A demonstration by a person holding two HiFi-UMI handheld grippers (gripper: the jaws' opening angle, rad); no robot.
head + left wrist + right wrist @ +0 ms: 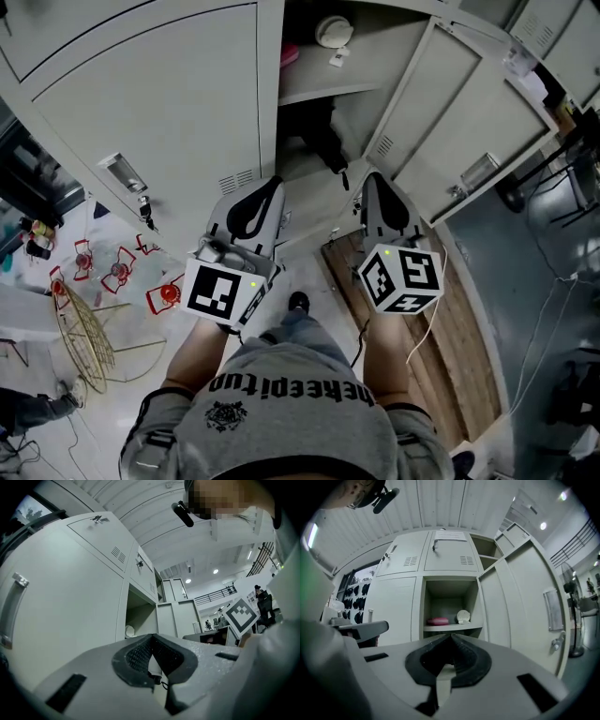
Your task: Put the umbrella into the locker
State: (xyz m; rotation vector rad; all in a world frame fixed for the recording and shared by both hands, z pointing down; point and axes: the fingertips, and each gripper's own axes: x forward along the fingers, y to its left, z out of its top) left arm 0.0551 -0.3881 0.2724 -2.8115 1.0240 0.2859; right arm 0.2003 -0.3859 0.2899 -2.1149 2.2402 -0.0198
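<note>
Umbrella (323, 141): black, soft-looking bundle lying inside the open locker (375, 98), below its shelf. Locker: grey painted sheet metal with a louvred door. On the shelf: one flat pink item (438, 620) and one round white item (463, 616). Left gripper (270, 192) and right gripper (373, 186): ribbed dark pads closed together, holding nothing.

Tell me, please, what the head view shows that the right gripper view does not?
Only the head view: red parts and a wire basket on the floor, and a dark thing under the shelf. Only the right gripper view: the ceiling and a paper on an upper door. Both: the open locker, its shelf, a pink thing and a white thing.
</note>
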